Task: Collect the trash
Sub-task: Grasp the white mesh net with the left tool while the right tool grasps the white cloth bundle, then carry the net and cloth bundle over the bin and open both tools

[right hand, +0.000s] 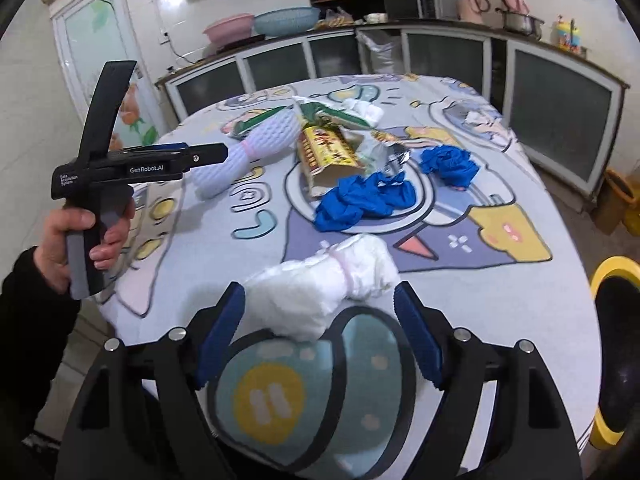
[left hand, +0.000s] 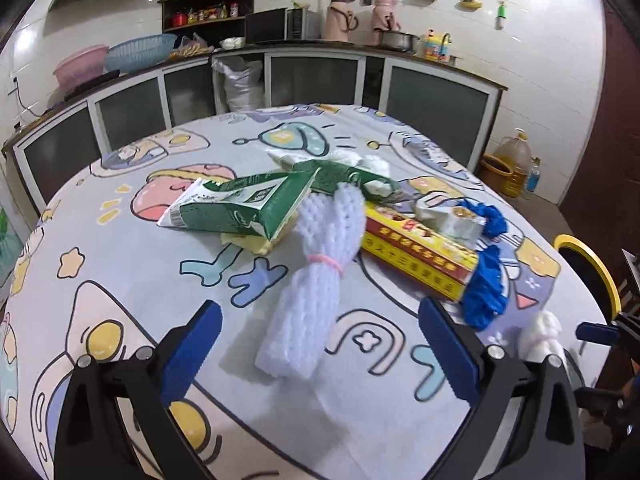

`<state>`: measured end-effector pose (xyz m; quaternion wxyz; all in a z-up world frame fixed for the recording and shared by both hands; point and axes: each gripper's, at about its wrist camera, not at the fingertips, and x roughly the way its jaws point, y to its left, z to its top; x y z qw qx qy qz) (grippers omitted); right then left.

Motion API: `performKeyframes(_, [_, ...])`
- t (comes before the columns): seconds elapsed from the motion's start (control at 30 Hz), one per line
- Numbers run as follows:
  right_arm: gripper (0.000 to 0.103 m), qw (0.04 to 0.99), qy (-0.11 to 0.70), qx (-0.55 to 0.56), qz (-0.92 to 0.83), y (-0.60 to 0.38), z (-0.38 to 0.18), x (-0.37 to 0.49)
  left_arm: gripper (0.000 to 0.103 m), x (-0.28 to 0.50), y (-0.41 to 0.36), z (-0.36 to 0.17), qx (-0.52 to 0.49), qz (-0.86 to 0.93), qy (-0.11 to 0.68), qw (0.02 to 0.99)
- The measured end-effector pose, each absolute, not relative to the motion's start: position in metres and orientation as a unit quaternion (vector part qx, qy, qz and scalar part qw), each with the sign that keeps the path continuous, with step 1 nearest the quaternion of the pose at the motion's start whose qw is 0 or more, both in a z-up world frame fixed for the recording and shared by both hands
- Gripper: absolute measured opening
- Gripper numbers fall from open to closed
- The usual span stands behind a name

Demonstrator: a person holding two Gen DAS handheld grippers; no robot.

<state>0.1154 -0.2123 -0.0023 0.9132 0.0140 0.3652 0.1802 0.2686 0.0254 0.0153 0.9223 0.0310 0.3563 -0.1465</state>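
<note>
Trash lies on a round table with a cartoon cloth (left hand: 120, 280). A white foam net roll (left hand: 308, 292) tied with a pink band lies between the tips of my open left gripper (left hand: 320, 316); it also shows in the right wrist view (right hand: 240, 160). Behind it are a green carton (left hand: 240, 208), a yellow-red box (left hand: 420, 260) and blue gloves (left hand: 484, 280). My open right gripper (right hand: 320, 300) straddles a white crumpled bundle (right hand: 320, 288) tied with a pink band. Blue gloves (right hand: 364, 200) and the yellow-red box (right hand: 328, 152) lie beyond it.
A yellow-rimmed black bin (right hand: 616, 352) stands at the table's right side, also visible in the left wrist view (left hand: 588, 268). The left gripper and the hand holding it (right hand: 132, 176) hang over the table's left edge. Kitchen cabinets (left hand: 312, 76) run behind the table.
</note>
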Motion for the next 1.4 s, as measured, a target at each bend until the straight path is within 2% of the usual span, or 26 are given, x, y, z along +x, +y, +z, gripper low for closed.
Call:
performKeyframes(0.1, [0.087,0.913,0.365,0.011,0.184,-0.212,-0.003,0.12,0.095,0.279,0.024,0.008,0.022,-0.149,0.368,0.917])
performKeyframes(0.67, [0.089,0.899,0.405,-0.001,0.167,-0.199,-0.034,0.166,0.095,0.328,0.01,-0.022,-0.016,-0.177,0.425,0.888])
performKeyframes(0.73, [0.085,0.896,0.41,0.01,0.169,-0.2,-0.035,0.169,0.089,0.331,0.011,-0.023,-0.021,-0.179,0.424,0.887])
performKeyframes(0.8, [0.076,0.896,0.412,0.008,0.167,-0.2,-0.036,0.17,0.064,0.331,0.012,-0.023,-0.028,-0.183,0.422,0.887])
performKeyframes(0.83, [0.073,0.895,0.413,0.005,0.167,-0.199,-0.036,0.171,0.055,0.332,0.012,-0.022,-0.03,-0.186,0.422,0.887])
performKeyframes(0.87, [0.07,0.894,0.415,0.004,0.168,-0.199,-0.037,0.172,0.036,0.332,0.011,-0.022,-0.031,-0.191,0.423,0.885])
performKeyframes(0.9, [0.065,0.894,0.416,0.004,0.166,-0.199,-0.037,0.172,0.028,0.333,0.01,-0.024,-0.029,-0.196,0.426,0.883])
performKeyframes(1.03, [0.055,0.892,0.421,0.022,0.163,-0.205,-0.036,0.172,0.022,0.328,0.006,-0.024,-0.012,-0.191,0.419,0.887])
performKeyframes(1.23, [0.054,0.887,0.423,0.068,0.171,-0.222,-0.024,0.164,0.022,0.305,0.01,-0.001,-0.027,-0.21,0.398,0.893])
performKeyframes(1.4, [0.054,0.9,0.393,0.074,0.175,-0.234,0.001,0.147,0.022,0.277,0.018,0.024,-0.023,-0.213,0.375,0.902])
